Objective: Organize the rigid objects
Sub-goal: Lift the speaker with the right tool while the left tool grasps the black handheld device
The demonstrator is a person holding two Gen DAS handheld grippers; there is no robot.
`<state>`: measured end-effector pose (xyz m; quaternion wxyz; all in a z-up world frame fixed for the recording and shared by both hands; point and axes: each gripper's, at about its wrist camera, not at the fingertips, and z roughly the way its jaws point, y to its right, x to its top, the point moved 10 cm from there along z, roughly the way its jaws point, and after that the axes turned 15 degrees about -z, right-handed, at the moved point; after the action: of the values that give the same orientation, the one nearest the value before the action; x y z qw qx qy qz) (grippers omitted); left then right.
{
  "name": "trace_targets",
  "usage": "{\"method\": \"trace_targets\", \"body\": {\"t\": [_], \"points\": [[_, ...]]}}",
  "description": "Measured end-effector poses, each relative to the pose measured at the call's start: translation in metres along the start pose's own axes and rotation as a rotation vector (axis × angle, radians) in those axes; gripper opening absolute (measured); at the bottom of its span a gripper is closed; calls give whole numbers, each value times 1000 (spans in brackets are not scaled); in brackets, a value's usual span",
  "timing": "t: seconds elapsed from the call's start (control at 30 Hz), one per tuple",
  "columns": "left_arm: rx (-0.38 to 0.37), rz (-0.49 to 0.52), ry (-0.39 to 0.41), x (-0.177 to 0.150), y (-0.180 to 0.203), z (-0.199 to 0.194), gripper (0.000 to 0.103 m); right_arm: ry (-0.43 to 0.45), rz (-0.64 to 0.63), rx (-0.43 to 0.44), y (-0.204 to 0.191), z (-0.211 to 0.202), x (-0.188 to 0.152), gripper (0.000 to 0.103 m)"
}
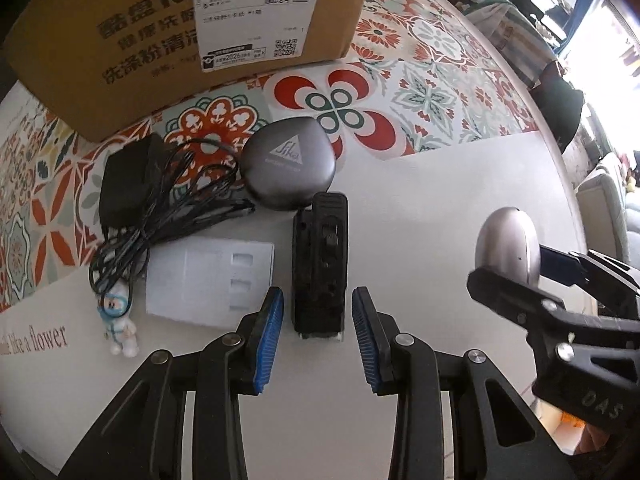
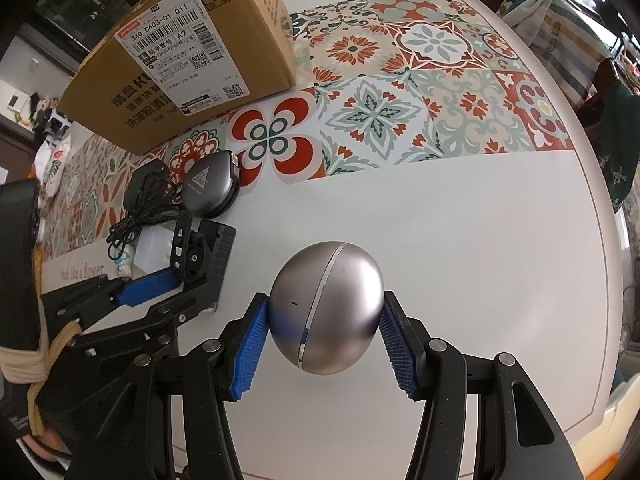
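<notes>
Right claw (image 2: 324, 344) grips one silver egg (image 2: 326, 308); left claw (image 1: 318, 336) gapes around one black clip (image 1: 319, 264).

A cardboard box (image 1: 120, 40) is sitting at the far side of the white table (image 1: 440, 200), overlapping a patterned mat (image 1: 420, 72). Chairs (image 2: 612, 80) are standing beyond the table's edge, one draped with striped cloth.
</notes>
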<state>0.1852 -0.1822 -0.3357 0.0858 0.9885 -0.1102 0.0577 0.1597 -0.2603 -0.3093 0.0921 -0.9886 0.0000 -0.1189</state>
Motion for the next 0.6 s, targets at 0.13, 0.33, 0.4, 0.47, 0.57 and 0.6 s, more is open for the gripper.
{"method": "trace_targets", "body": {"t": [0.13,0.33,0.4,0.47,0.57,0.6], "points": [[4,11,4,8,4,6,36,-8,8,-2,2,3,-1,55],[12,26,-1,11,6,12,34,-12,14,-6,4,5,0,55],[22,35,5,11,8,13,29,-12,11,-9,4,4,0,55],[7,32,6,10,9,12,29,-14,8,-10,3,4,0,55],[0,23,9,9,9,9,29,-11,5,-13,1,2,1,55],[-4,21,17,9,8,5,29,-10,3,-15,1,1,2,55]]}}
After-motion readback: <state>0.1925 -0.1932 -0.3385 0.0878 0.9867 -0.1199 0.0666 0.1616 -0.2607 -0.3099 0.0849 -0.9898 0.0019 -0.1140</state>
